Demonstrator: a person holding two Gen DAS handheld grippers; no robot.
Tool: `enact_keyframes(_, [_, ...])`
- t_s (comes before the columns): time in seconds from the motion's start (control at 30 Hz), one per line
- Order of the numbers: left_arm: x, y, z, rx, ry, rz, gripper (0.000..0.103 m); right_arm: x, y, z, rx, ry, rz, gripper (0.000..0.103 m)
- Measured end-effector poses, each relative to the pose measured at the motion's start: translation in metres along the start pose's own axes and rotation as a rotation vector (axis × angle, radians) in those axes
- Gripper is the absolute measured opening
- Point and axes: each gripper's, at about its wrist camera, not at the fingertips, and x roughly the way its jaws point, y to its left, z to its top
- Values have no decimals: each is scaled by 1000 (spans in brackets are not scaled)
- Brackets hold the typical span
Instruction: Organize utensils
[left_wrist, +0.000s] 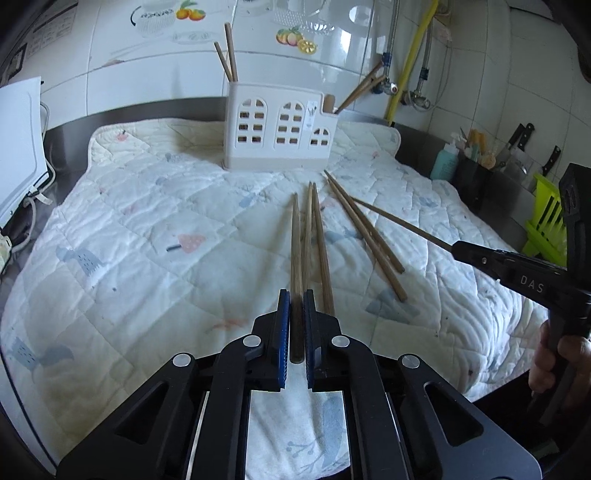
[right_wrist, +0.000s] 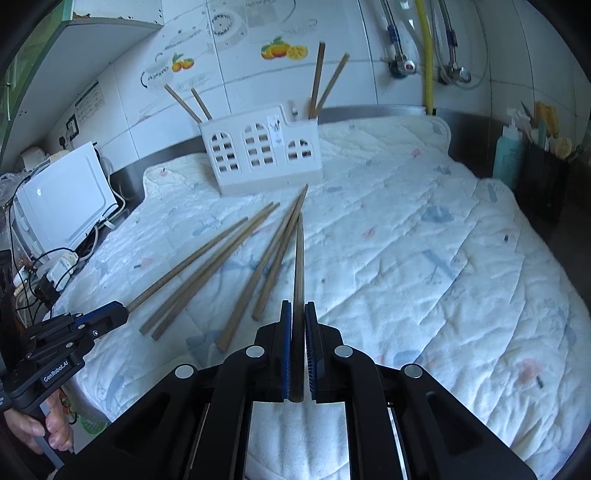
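A white house-shaped utensil holder (left_wrist: 280, 129) (right_wrist: 258, 155) stands at the back of a quilted mat (left_wrist: 147, 221) (right_wrist: 424, 240), with two brown chopsticks sticking out of each end. My left gripper (left_wrist: 295, 295) (right_wrist: 123, 312) is shut on one chopstick (left_wrist: 295, 240) (right_wrist: 192, 258) that points toward the holder. My right gripper (right_wrist: 298, 305) (left_wrist: 456, 247) is shut on another chopstick (right_wrist: 299, 258) (left_wrist: 399, 221). Several loose chopsticks (left_wrist: 319, 251) (right_wrist: 258, 273) lie on the mat between the two held ones.
A white appliance (left_wrist: 18, 147) (right_wrist: 66, 199) with cables sits at the left edge. On the right stand a teal bottle (left_wrist: 445, 162) (right_wrist: 508, 155), a black tool container (left_wrist: 476, 173) (right_wrist: 543, 177), knives (left_wrist: 517, 144) and a green rack (left_wrist: 546, 221). Pipes run down the tiled wall.
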Motion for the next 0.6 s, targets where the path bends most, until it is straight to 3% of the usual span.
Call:
enact_keyframes(0.3, [-19, 13, 47, 7, -127, 9, 5, -36, -1, 60, -59, -152, 20, 7])
enact_keyframes(0.33, [-20, 14, 52, 11, -140, 11, 0, -38, -3, 68, -60, -166, 29, 7])
enact_keyframes(0.4, [-21, 18, 61, 7, -155, 15, 0, -40, -3, 80, -62, -181, 40, 7])
enact_keyframes(0.6, [-11, 25, 56, -7, -62, -57, 0, -45, -2, 96, -69, -207, 53, 7])
